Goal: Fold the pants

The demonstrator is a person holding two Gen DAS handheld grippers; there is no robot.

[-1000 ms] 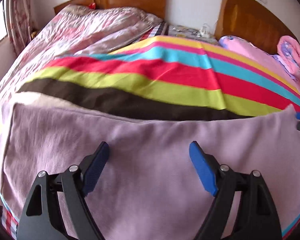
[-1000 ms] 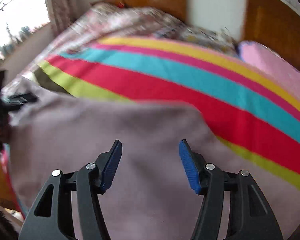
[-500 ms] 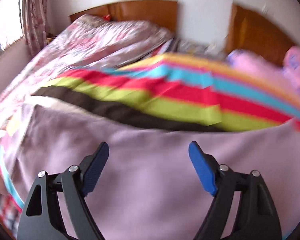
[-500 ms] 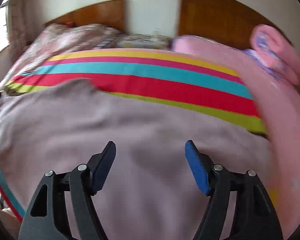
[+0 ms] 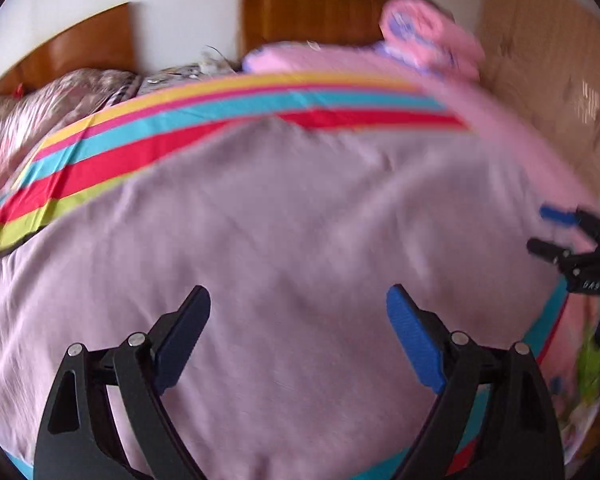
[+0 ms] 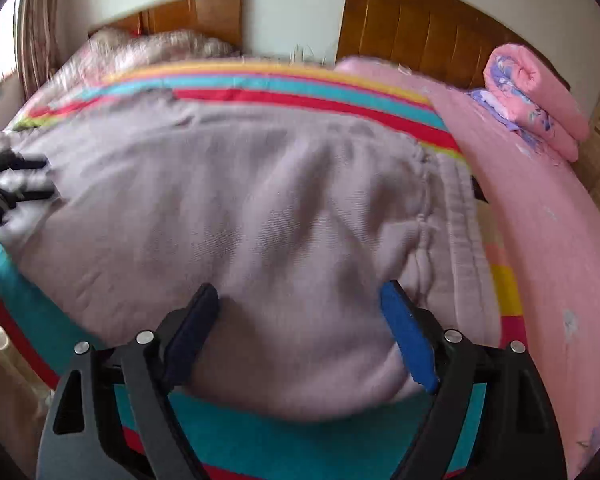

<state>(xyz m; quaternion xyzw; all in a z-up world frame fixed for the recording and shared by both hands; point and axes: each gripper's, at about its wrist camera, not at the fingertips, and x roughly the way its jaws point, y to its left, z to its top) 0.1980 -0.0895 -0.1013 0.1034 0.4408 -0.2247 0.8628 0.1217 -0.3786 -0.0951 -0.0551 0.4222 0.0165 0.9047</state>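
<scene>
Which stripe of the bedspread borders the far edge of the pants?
The red stripe: it borders the pants along their far edge; the turquoise and yellow stripes lie beyond it.

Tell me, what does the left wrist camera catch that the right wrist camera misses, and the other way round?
Only the left wrist view shows the right hand-held gripper, open, at the pants' right edge, and a tan wall behind it.

Only the right wrist view shows the pants' gathered waistband, the curtain by the window, and the left hand-held gripper at the pants' left edge.

Both show the lilac pants spread on the striped blanket, the rolled pink quilt and the wooden headboards.
</scene>
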